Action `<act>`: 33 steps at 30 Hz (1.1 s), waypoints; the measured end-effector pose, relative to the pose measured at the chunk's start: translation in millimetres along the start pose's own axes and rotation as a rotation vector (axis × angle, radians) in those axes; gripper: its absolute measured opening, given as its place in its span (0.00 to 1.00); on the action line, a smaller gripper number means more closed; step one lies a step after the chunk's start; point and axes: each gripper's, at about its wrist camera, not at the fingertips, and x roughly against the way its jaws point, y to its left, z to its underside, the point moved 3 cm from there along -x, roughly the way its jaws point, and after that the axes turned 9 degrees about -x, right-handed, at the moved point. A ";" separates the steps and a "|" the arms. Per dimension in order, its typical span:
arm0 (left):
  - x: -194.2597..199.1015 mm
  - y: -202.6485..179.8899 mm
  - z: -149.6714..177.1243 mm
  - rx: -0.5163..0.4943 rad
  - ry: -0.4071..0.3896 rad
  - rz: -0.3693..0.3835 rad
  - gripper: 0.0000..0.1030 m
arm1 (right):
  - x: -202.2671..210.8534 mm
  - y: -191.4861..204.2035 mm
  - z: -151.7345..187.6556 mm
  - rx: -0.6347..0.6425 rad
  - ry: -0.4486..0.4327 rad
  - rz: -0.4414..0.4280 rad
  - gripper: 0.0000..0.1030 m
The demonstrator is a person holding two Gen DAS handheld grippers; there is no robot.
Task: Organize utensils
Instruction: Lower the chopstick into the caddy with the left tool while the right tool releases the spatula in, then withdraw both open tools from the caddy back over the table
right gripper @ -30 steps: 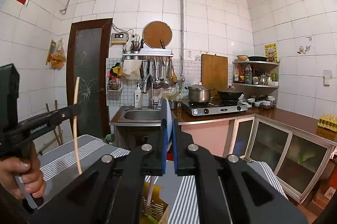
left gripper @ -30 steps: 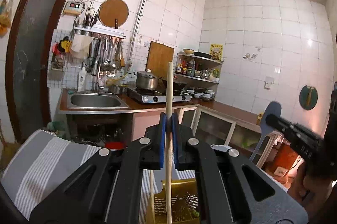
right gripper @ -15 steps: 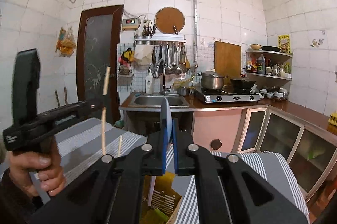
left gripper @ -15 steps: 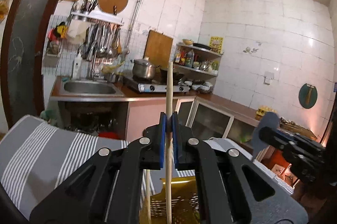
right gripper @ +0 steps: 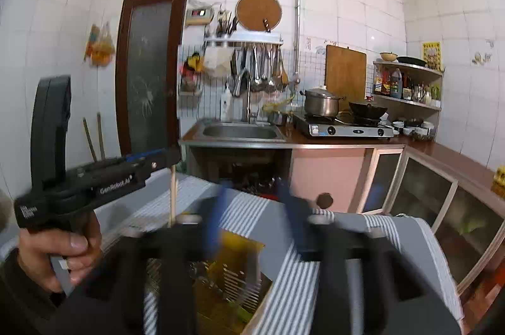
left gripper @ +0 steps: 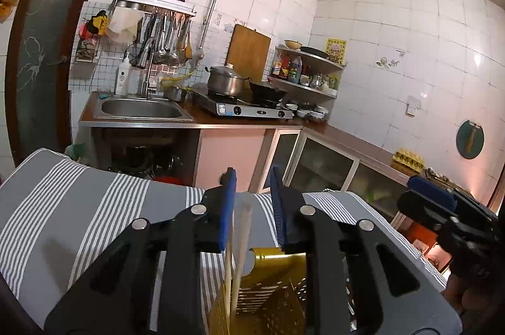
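Note:
My left gripper (left gripper: 251,202) is open above a yellow perforated utensil holder (left gripper: 281,287). A pale wooden chopstick (left gripper: 241,243) stands loose between the blue pads, its lower end in the holder. My right gripper (right gripper: 254,208) is open and blurred above the same holder (right gripper: 227,281). No utensil shows between its pads. The left gripper also shows at the left of the right wrist view (right gripper: 164,156), with the chopstick (right gripper: 172,193) hanging below it. The right gripper shows at the right edge of the left wrist view (left gripper: 419,193).
A grey striped cloth (left gripper: 79,208) covers the table under the holder. Behind stand a sink (left gripper: 139,109), a gas stove with a pot (left gripper: 227,81), a rack of hanging utensils (left gripper: 167,29), corner shelves (left gripper: 309,67) and low cabinets (left gripper: 322,158).
Both grippers opened. The chopstick slid down out of the left grip into the holder. The blue-grey spatula left the right grip and is out of sight.

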 end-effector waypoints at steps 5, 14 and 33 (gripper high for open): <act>13.4 0.5 -8.3 -0.003 -0.032 -0.010 0.24 | 6.7 -10.4 -5.6 -0.052 -0.041 0.013 0.47; 35.6 12.8 -24.8 -0.030 -0.043 -0.039 0.33 | 10.3 -1.7 -10.0 -0.043 -0.061 0.056 0.47; 123.4 11.0 -27.4 -0.211 0.002 -0.132 0.48 | 116.2 -16.8 12.8 -0.056 0.010 0.330 0.51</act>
